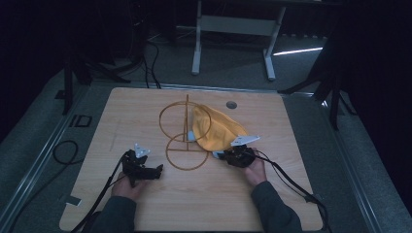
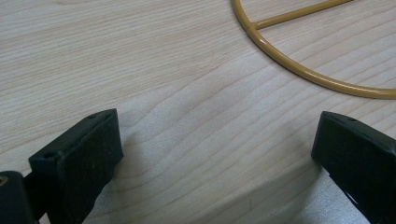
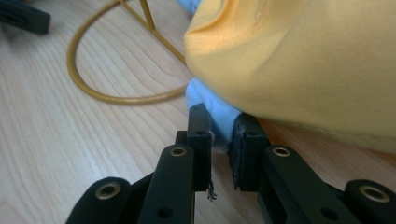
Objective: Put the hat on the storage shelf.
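The worktop (image 1: 145,204) is pale wood with a fine, matt grain. The wire frame (image 2: 299,70) looks like metal under smooth, glossy mustard paint. The yellow cloth (image 3: 303,60) is soft, matt fabric, and the light blue cloth (image 3: 219,112) beneath it likewise. The right gripper (image 3: 223,140) is matt black plastic with brass-coloured rivets.
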`<control>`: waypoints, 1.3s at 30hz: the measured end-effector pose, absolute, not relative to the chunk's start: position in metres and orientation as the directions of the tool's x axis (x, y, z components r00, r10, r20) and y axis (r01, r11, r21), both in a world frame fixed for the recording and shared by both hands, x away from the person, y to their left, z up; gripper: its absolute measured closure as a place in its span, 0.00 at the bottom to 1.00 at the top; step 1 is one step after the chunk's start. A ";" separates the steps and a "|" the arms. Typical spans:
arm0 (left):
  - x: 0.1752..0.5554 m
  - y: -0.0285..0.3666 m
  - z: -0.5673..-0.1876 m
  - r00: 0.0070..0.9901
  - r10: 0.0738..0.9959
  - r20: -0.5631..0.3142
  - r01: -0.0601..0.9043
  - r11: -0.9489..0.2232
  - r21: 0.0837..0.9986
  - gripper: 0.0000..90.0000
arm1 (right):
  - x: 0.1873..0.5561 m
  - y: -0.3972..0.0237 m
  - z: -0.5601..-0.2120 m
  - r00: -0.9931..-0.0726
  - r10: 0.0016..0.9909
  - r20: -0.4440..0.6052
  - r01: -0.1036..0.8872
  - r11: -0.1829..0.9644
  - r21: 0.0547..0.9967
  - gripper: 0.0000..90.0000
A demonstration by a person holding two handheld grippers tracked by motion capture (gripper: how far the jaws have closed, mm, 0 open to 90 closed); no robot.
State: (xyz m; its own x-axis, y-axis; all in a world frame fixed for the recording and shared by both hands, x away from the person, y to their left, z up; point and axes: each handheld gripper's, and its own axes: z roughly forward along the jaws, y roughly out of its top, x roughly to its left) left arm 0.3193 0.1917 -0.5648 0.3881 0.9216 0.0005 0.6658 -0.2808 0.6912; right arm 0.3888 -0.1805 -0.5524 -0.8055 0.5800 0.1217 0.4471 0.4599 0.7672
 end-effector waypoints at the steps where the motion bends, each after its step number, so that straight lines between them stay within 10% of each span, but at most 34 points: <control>1: 0.319 0.192 -0.565 0.388 0.922 0.001 0.666 -0.281 0.691 0.02 | 0.389 -0.181 -0.552 -0.805 0.580 0.122 0.447 0.460 0.767 0.89; 39: 0.319 0.191 -0.565 0.385 0.923 -0.004 0.667 -0.276 0.693 0.02 | 0.355 -0.211 -0.446 -0.814 0.577 -0.065 0.219 0.408 0.886 0.88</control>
State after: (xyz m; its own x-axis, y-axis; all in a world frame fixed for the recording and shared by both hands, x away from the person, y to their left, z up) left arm 0.3193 0.1914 -0.5648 0.3853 0.9228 -0.0038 0.6666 -0.2755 0.6926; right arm 0.3551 -0.2110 -0.4458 -0.8139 0.5773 -0.0650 0.2189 0.4085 0.8861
